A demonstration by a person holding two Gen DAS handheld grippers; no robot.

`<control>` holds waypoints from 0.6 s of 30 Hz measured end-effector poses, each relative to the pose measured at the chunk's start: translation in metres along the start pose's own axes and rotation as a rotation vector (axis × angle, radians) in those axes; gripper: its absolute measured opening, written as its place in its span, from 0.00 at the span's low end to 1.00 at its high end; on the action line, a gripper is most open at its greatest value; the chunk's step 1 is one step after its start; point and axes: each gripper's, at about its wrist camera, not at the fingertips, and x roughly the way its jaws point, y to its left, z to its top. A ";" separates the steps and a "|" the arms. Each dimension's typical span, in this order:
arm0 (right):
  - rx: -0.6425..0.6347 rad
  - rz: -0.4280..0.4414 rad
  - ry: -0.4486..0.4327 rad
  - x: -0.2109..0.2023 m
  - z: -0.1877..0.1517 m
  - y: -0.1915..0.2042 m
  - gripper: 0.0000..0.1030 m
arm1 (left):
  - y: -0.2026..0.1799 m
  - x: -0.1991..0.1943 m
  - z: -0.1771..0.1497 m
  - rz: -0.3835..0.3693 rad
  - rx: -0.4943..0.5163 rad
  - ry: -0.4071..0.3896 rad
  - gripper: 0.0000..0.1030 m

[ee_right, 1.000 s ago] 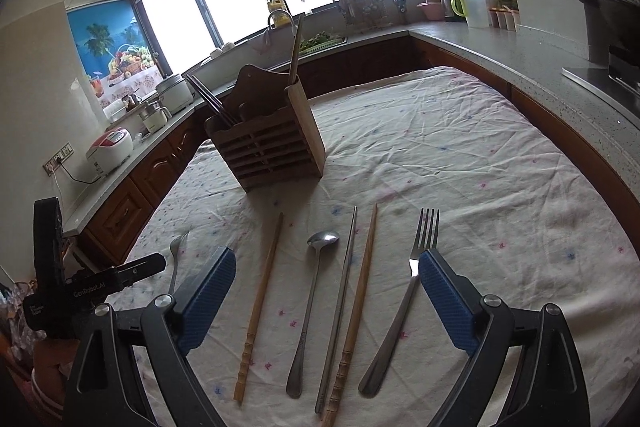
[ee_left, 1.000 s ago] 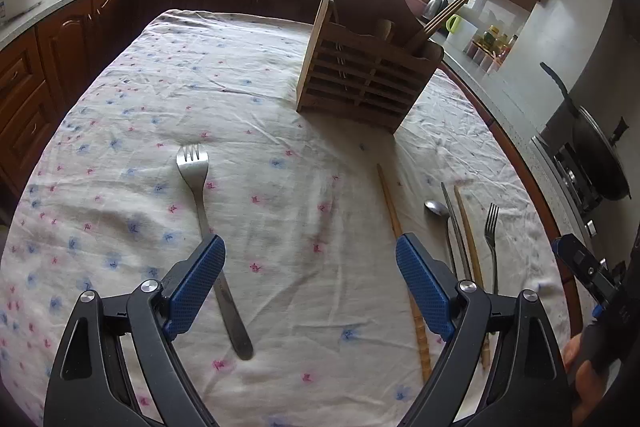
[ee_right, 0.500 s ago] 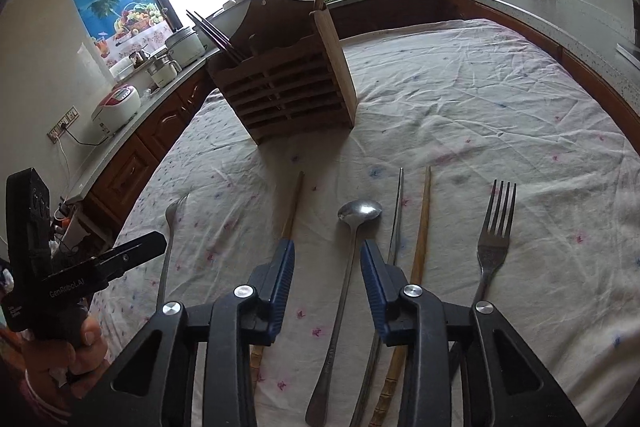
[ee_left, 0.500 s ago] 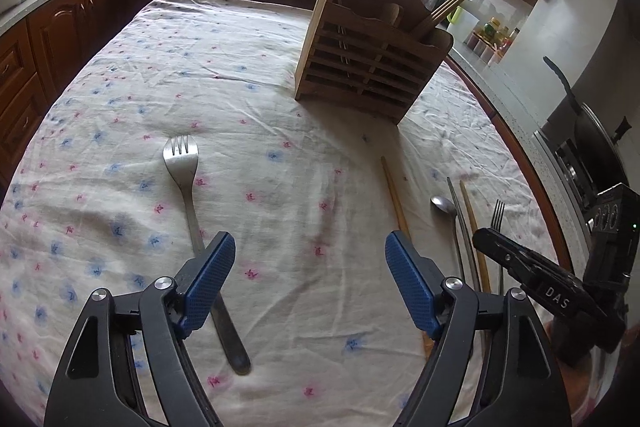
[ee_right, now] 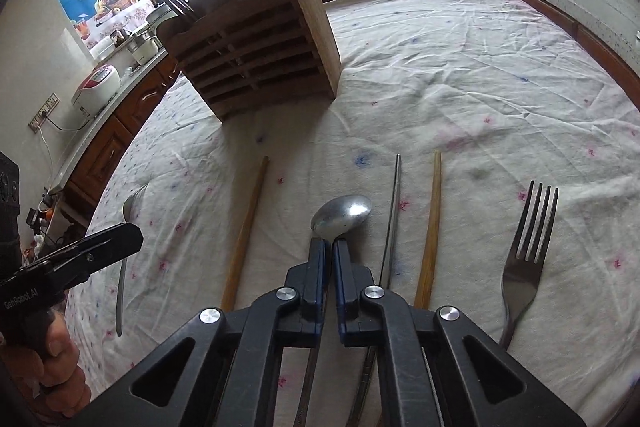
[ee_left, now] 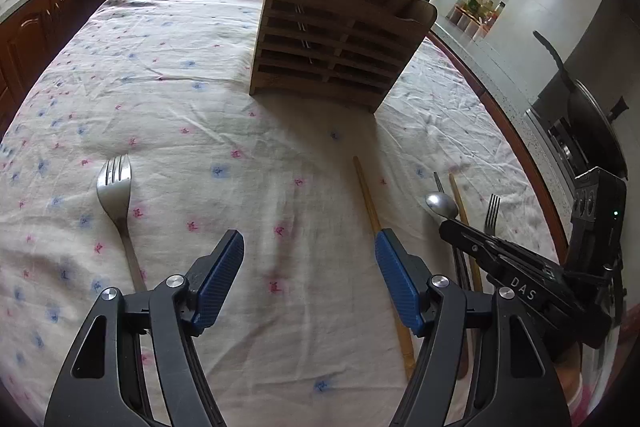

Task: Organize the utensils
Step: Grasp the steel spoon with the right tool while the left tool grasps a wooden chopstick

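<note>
Through my left wrist camera, my left gripper (ee_left: 310,281) hangs over the flowered tablecloth (ee_left: 180,99) with its blue pads spread wide and nothing between them. A fork (ee_left: 118,203) lies to the near left, well apart from everything else, tines pointing far. A wooden chopstick (ee_left: 378,231) runs past my right pad. The wooden utensil holder (ee_left: 340,55) stands at the far centre, a broad stretch of bare cloth between it and me. At the right, close to the table's edge, my right gripper (ee_left: 500,255) sits over the spoon (ee_left: 442,205). Through my right wrist camera, my right gripper (ee_right: 326,247) has its pads pinched together on the spoon's (ee_right: 342,215) neck, just behind the bowl. Just right of it lie a metal chopstick (ee_right: 394,203), a second wooden chopstick (ee_right: 432,223), then a dark fork (ee_right: 528,251). Open cloth stretches beyond to the far right edge. The holder (ee_right: 256,51) stands far left.
</note>
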 end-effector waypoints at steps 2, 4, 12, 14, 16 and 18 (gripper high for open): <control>0.018 0.018 -0.032 -0.013 0.001 -0.005 0.05 | -0.011 0.009 0.004 -0.003 0.033 0.020 0.64; 0.034 0.020 -0.069 -0.027 0.003 -0.011 0.05 | -0.024 0.019 0.008 -0.013 0.070 0.041 0.53; 0.104 0.005 -0.159 -0.063 0.010 -0.038 0.02 | -0.064 0.064 0.019 0.023 0.191 0.106 0.42; 0.115 0.000 -0.176 -0.068 0.011 -0.042 0.02 | -0.073 0.069 0.020 0.061 0.244 0.106 0.41; 0.121 -0.001 -0.185 -0.072 0.012 -0.044 0.02 | -0.078 0.073 0.020 0.081 0.280 0.091 0.37; 0.124 0.001 -0.193 -0.074 0.012 -0.045 0.02 | -0.079 0.075 0.021 0.116 0.321 0.078 0.25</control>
